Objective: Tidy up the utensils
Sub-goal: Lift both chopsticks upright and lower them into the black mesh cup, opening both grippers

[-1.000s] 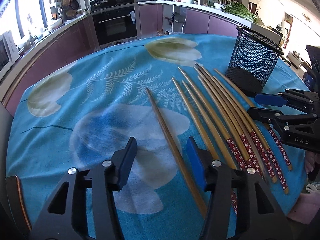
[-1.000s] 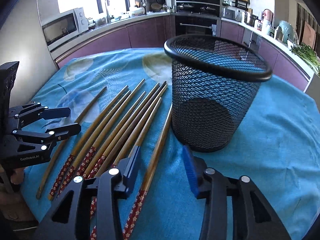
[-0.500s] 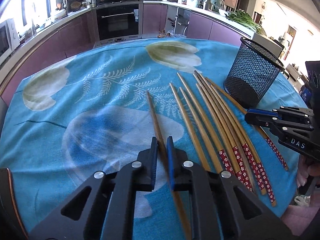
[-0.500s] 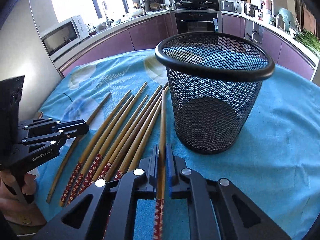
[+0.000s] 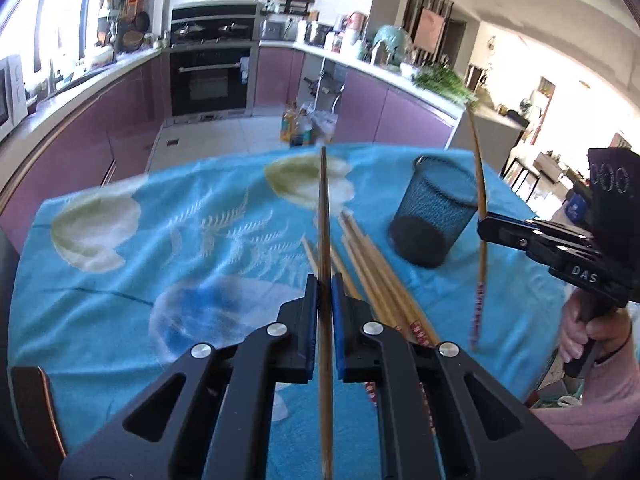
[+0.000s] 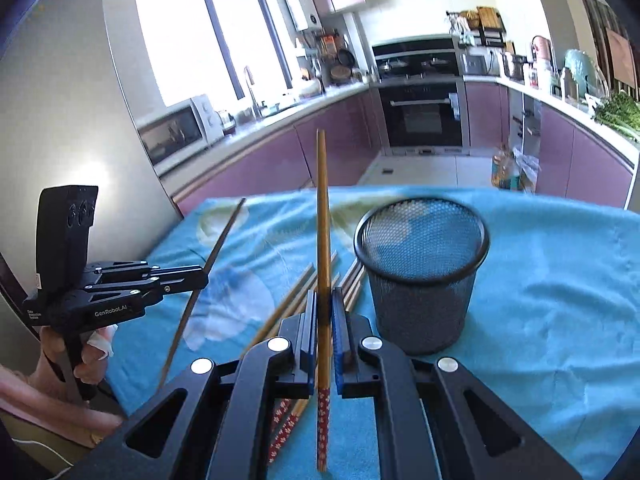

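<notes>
Bamboo chopstick (image 5: 325,216) pinched in left gripper (image 5: 325,292), another (image 6: 322,216) in right gripper (image 6: 323,312); both hanging above tablecloth (image 6: 560,280), mesh cup (image 6: 422,272) standing near far edge, blue cloth around it lying free.

I count two chopsticks in the air, one (image 5: 325,216) in my left gripper (image 5: 325,292), one (image 6: 322,216) in my right (image 6: 323,308). One mesh cup (image 6: 422,276). A bundle of chopsticks (image 5: 376,280) on the cloth (too overlapped to count).

1. Blue floral tablecloth (image 5: 120,312), spread over the table.
2. Black built-in oven (image 6: 424,114), set among purple kitchen cabinets (image 6: 256,160).
3. White microwave (image 6: 176,130), on the counter below the window.
4. Green leafy vegetables (image 5: 442,82), on the right-hand counter.
</notes>
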Motion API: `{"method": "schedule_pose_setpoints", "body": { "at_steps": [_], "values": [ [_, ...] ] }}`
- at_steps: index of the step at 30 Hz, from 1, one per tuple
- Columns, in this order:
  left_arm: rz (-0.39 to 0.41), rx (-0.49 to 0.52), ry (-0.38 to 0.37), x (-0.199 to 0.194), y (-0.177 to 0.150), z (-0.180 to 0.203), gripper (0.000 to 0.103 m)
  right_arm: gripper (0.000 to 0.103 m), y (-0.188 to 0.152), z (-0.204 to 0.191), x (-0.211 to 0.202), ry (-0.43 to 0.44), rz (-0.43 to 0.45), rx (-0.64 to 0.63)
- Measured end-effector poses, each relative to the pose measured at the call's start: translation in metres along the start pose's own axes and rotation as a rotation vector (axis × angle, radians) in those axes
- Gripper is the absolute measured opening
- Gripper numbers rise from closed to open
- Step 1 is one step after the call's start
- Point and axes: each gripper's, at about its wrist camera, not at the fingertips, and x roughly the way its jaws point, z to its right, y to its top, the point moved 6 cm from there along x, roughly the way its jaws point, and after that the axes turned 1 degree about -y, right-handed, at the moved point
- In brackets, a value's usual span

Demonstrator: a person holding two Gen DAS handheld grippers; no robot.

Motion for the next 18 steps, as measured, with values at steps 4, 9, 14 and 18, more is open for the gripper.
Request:
{"method": "schedule_pose_setpoints", "body": {
  "at_steps": [4,9,14,18],
  "values": [
    [0.095,0.013,-0.023,-0.033,0.021,0.008,0.008,0.006,0.016,-0.001,-0.02,0.012,0.08,-0.016],
    [0.241,0.014,-0.06,-0.075,0.06,0.016,0.008,0.006,0.043,0.006,-0.039,0.036,0.161,-0.022],
    [0.325,-0.003,-0.126,-0.092,0.105,0.028,0.008,0.006,0.07,0.015,-0.051,0.035,0.216,-0.052],
    [0.345,0.021,-0.168,-0.094,0.135,0.048,0.008,0.006,0.084,0.024,-0.055,0.018,0.234,-0.062]
  ]
}}
